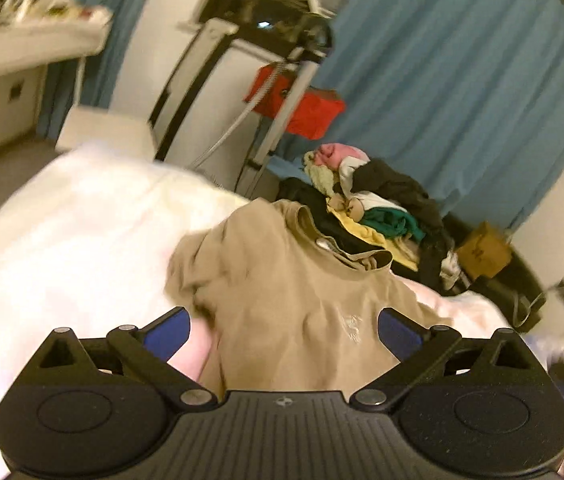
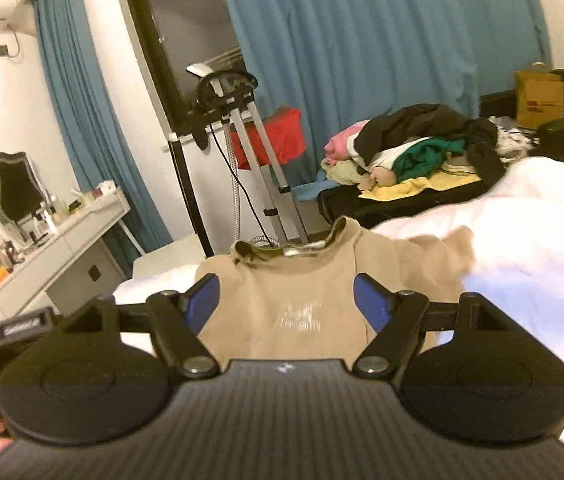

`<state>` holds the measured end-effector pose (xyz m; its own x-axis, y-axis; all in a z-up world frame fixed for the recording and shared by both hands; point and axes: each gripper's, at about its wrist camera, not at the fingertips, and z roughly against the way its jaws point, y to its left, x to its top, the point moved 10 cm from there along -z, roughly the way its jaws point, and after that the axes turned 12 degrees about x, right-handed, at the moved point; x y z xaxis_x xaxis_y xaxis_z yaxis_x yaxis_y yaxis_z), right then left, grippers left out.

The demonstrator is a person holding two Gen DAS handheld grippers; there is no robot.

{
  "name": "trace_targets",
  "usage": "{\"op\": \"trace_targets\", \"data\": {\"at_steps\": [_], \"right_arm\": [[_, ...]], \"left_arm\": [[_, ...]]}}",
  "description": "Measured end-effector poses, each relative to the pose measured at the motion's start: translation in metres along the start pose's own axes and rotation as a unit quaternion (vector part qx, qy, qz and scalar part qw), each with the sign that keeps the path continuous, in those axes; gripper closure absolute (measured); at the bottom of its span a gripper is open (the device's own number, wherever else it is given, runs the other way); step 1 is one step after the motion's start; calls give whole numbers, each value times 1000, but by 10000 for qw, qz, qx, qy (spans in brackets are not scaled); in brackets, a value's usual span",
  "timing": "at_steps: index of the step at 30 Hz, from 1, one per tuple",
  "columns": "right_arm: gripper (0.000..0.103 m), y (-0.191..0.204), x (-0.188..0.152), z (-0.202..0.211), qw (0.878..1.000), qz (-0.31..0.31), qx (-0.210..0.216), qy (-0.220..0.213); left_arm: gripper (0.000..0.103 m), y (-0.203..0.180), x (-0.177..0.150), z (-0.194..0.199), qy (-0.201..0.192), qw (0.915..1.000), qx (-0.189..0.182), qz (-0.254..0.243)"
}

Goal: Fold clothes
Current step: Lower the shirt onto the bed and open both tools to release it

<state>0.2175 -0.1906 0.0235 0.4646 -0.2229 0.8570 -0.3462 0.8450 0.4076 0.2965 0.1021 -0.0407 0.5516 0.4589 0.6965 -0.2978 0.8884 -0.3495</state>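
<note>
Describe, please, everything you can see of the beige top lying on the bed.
The beige top is soft knit-like fabric, spread front up but rumpled on the white bedding. Its raised collar faces the clothes pile; a faint pale print marks the chest, and one sleeve lies crumpled aside. Neither open gripper touches it.

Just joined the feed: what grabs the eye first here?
A tan shirt lies spread on the white bed, collar away from the cameras, with both the left gripper and the right gripper open above it. Behind, a heap of unfolded clothes sits before blue curtains.
</note>
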Motion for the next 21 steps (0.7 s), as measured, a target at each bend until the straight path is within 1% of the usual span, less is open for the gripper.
{"op": "trace_targets", "data": {"at_steps": [2,4,5,7,10,12,14,15,17,18,20,21], "right_arm": [[28,11,-14,27,10000,-65,62,-9],[28,16,-27,48,9995,-235,203,-102],[28,15,-34,53,9989,-360,272,-138],[28,11,-48,59,9971,-617,393,-193],[28,-3,-70,52,9948,-926,393,-148],[28,-16,-84,43,9938,-1060,318,-94],[28,-34,-96,31,9924,-1206,234,-13],[27,-43,-101,25,9915,-1286,180,37],[27,-58,-111,14,9897,-1424,92,121],[26,-63,-115,10,9888,-1483,70,153],[25,-72,-120,0,9864,-1632,115,177],[25,-76,-122,-6,9850,-1710,144,186]], "left_arm": [[2,18,0,15,54,9992,-28,395],[3,36,3,26,69,9965,-52,835],[4,44,5,29,78,9944,-50,1055],[6,56,11,21,159,9893,48,1451],[13,70,18,-4,287,9831,184,1800],[14,79,20,-23,327,9791,299,1983],[25,89,17,-46,395,9770,431,2052],[27,92,16,-60,421,9758,520,2082],[38,96,14,-91,454,9731,664,2160],[41,98,14,-106,487,9718,691,2199],[52,101,15,-138,521,9707,688,2243],[53,103,18,-150,499,9699,666,2288]]}}
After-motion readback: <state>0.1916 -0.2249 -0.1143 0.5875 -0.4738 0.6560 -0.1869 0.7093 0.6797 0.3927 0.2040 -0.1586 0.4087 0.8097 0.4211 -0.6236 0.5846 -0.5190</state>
